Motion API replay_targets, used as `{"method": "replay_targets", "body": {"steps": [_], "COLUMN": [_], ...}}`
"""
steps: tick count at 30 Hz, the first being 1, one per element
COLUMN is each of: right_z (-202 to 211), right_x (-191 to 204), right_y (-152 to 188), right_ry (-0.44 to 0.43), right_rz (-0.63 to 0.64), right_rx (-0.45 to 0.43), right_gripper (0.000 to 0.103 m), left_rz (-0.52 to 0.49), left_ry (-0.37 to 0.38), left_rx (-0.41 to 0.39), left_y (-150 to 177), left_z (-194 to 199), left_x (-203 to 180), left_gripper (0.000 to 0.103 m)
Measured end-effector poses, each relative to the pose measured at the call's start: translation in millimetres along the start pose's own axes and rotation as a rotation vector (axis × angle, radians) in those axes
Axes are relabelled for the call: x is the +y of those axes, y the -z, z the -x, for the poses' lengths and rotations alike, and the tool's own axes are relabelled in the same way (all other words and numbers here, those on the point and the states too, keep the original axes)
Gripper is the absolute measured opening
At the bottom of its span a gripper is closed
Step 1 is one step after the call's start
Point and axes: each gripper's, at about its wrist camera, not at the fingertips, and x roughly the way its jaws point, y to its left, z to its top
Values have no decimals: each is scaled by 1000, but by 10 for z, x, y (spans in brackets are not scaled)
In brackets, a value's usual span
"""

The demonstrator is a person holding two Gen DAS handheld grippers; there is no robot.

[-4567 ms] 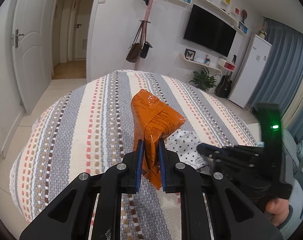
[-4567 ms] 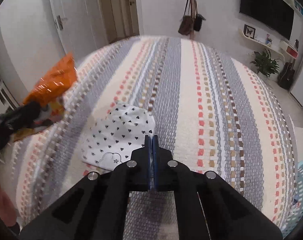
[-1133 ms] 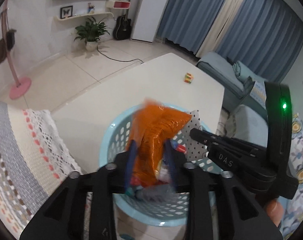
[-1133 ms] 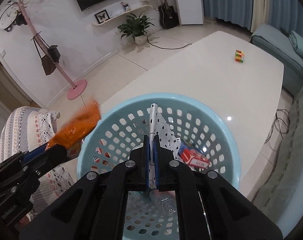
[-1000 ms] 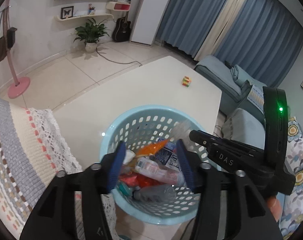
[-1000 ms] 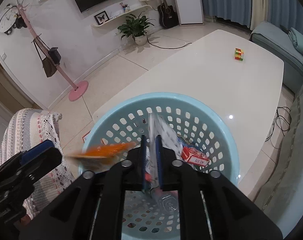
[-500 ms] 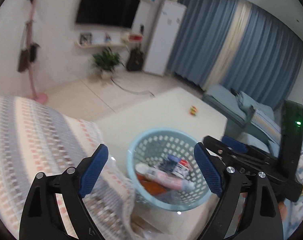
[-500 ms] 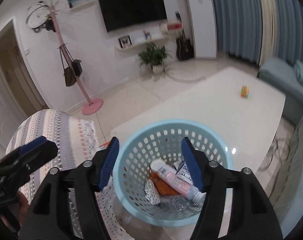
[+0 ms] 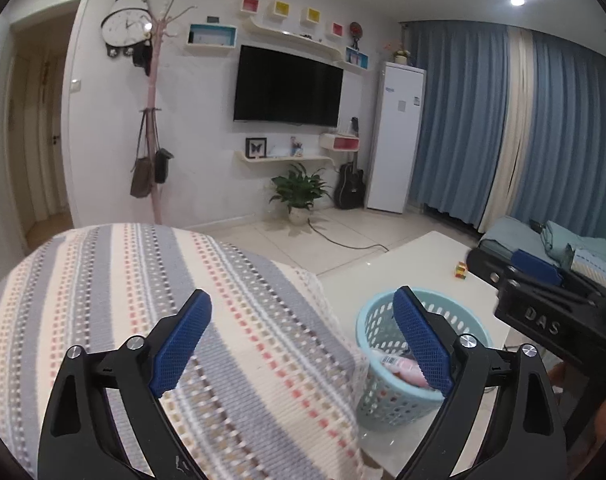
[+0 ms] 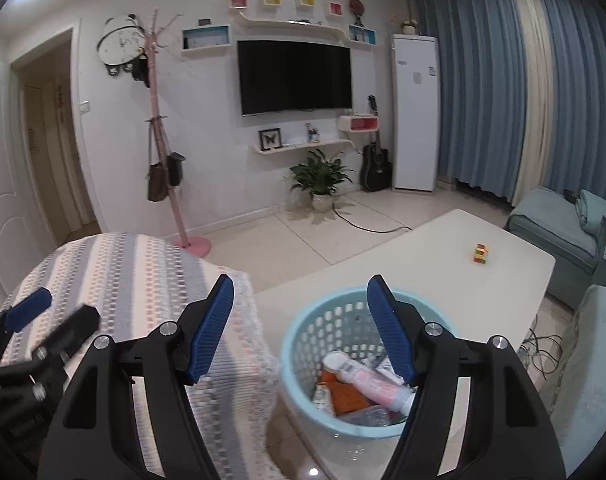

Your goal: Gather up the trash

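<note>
Blue basket [image 10: 303,344] of trash just beyond the empty right claw [image 10: 301,330]

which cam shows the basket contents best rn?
Right wrist. It looks down into the blue basket, showing the pink tube and orange wrapper inside. In the left wrist view the basket sits side-on, half behind a tool finger; only a sliver of pink shows.

We see the round pale-blue perforated plastic basket [image 10: 303,344] on the white low table [image 10: 443,276] | right of the striped woven cover [image 10: 143,280] | pink tube [image 10: 367,380] lying inside it | small multicoloured cube [image 10: 480,254] behind, well apart
</note>
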Motion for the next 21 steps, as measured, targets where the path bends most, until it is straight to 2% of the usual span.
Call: {"method": "replay_targets", "body": {"steps": [7,13,21], "right_z": [204,305,433], "right_x": [303,463,572], "right_y": [40,101,201], "right_ry": [-10,8,34], "right_rz": [33,66,80], "right_rx": [-30,-46,-58], "right_gripper": [66,66,66], "left_rz": [43,81,79], "left_ry": [-86,-110,-111], "left_rx": [-41,-57,-58], "left_y": [112,196,324], "left_z": [305,440,599], "left_x": [205,330,366], "left_gripper": [92,92,93]}}
